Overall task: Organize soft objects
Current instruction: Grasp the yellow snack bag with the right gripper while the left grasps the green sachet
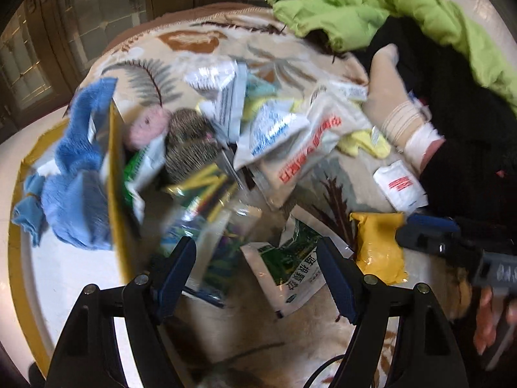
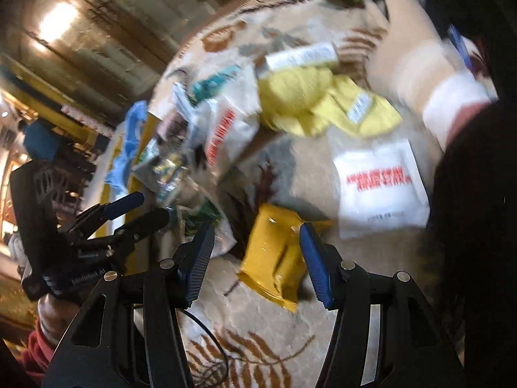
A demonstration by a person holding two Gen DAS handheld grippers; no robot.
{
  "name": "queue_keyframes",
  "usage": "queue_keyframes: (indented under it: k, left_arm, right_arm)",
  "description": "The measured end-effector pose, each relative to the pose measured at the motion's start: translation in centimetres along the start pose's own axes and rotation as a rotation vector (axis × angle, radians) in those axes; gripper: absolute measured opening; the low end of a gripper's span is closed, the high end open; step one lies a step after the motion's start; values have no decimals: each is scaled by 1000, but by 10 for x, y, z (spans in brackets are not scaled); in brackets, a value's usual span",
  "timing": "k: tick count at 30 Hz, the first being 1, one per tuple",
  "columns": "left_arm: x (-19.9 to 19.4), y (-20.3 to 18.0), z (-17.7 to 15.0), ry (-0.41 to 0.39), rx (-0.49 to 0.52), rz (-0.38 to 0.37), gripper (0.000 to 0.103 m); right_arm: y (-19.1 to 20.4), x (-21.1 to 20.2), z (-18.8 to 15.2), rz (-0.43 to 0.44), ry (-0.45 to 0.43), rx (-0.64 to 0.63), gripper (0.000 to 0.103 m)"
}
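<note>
From the left wrist, the left tongs [image 1: 257, 271] stand wide with nothing held, over a green and white packet [image 1: 292, 270] lying on the leafy blanket [image 1: 200, 37]. I think they are open like this so they can come down on a soft thing. The right tongs [image 1: 423, 231] poke in from the side, near a yellow packet [image 1: 379, 247]. A yellow box [image 1: 113, 174] sits at the left with a blue fluffy cloth [image 1: 77, 174] hanging over its wall. Inside it are a pink ball [image 1: 147, 127], a grey ball [image 1: 190, 145] and shiny packets, though the blur makes them hard to sort out.

From the right wrist, the right tongs [image 2: 257, 258] are also wide and empty, with the yellow packet [image 2: 279, 255] between their tips but not pinched. A white packet with red letters [image 2: 381, 187] and a yellow cloth [image 2: 323, 103] lie loose farther back, not yet put away. The left tongs [image 2: 139, 208] show at the left, near the box
</note>
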State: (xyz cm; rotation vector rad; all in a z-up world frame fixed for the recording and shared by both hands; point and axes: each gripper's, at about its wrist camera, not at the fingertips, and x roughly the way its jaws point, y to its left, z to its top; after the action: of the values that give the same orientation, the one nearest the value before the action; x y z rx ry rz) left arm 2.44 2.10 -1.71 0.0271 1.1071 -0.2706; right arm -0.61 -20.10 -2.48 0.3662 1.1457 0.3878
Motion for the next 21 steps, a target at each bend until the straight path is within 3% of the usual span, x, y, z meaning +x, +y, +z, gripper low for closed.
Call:
queue_keyframes:
  k: [7, 12, 21]
  left_arm:
    - [19, -8, 1, 41, -133, 27, 77]
    - [25, -12, 11, 66, -218, 21, 77]
    - [47, -33, 23, 140, -287, 81, 82]
  right_arm:
    - [3, 22, -13, -114, 47, 14, 55]
    - [6, 34, -23, -124, 86, -5, 55]
    - [3, 34, -23, -126, 46, 3, 55]
